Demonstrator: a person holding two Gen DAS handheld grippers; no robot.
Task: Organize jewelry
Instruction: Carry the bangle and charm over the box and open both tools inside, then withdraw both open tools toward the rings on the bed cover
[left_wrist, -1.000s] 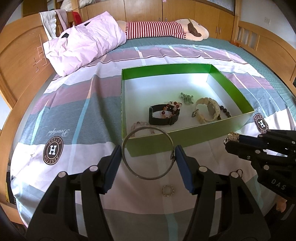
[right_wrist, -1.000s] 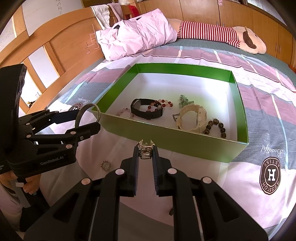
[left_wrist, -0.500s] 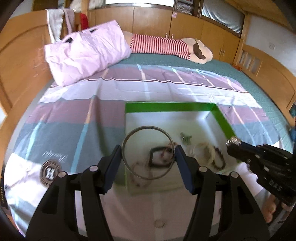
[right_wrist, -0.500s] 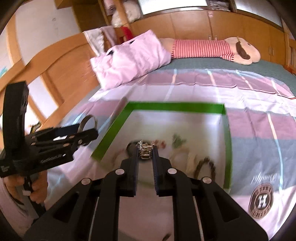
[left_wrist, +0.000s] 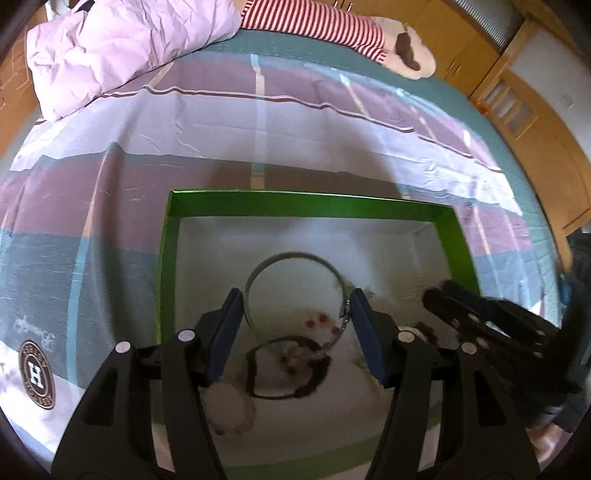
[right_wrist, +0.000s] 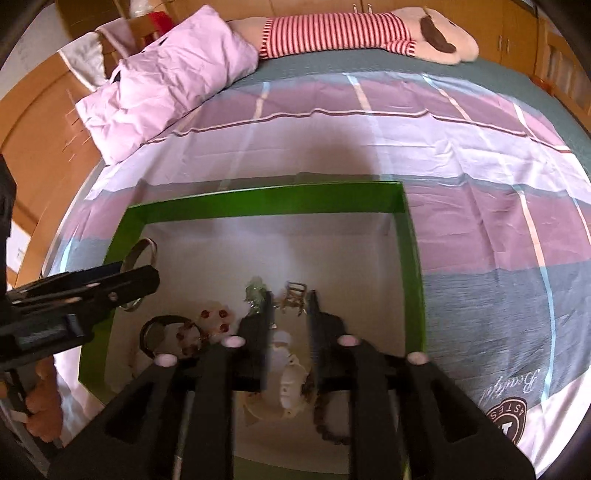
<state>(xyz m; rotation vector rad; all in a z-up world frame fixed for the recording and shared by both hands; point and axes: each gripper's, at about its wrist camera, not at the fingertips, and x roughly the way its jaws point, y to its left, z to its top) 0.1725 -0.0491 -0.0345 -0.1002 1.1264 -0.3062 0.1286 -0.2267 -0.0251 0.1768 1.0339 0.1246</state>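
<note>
over the green box (left_wrist: 168, 236), the left tool (left_wrist: 295, 314) pinches the bangle (left_wrist: 295, 295); the right tool (right_wrist: 290, 306) is spread.

Bed (right_wrist: 461, 155) fills most of both views, w/ a sheet in wide purple, white & grey-teal bands, thin pale stripes running across. Round "H" logo print (left_wrist: 36, 374) near its front edge. Crumpled pink pillow (right_wrist: 166, 85) at the left, beside the wooden headboard (right_wrist: 33, 140). Red-and-white striped plush toy (right_wrist: 351, 31) lies along the far side. Wooden cabinet doors (left_wrist: 469, 48) behind it; slatted wooden footboard (left_wrist: 517, 114) at right. Bright daylight on the bedding.
</note>
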